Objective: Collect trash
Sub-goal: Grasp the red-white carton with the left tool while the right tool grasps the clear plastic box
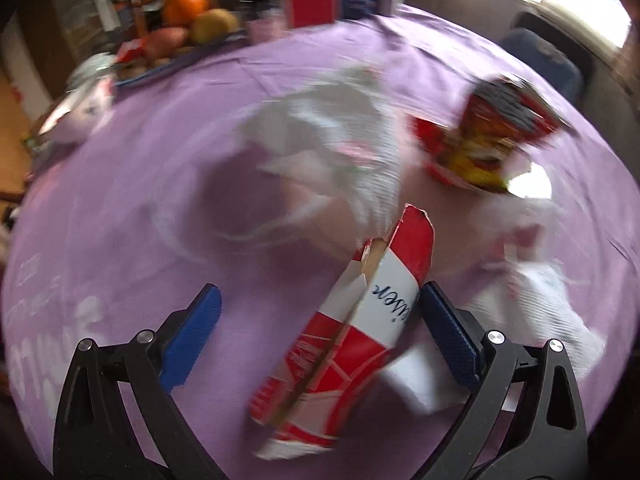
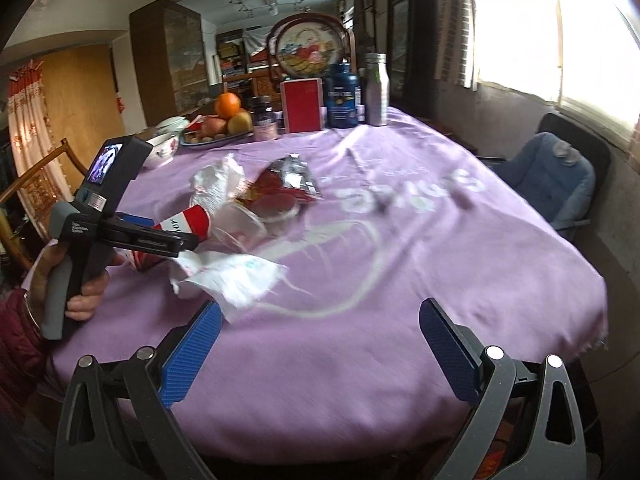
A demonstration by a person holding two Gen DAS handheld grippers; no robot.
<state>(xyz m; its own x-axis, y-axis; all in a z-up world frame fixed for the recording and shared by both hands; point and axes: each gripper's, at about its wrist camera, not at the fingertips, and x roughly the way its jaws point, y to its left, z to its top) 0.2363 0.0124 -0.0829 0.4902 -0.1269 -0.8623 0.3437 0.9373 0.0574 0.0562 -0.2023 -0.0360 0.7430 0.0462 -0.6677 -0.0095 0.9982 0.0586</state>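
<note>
Carton [image 1: 352, 316] between left hand-held gripper [image 1: 320, 308] fingers

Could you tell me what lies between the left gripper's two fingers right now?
A torn red-and-white carton lies between the open left gripper's fingers, touching the right one; the left wrist view shows it.

On the flattened red-and-white cardboard carton [image 1: 352, 320] we read blue script letters, upside down, roughly "iser"; the rest is cut off. The same carton [image 2: 184, 224] shows "er" in the right wrist view. Large white lettering on the purple tablecloth [image 2: 400, 280] is too blurred to read.
</note>
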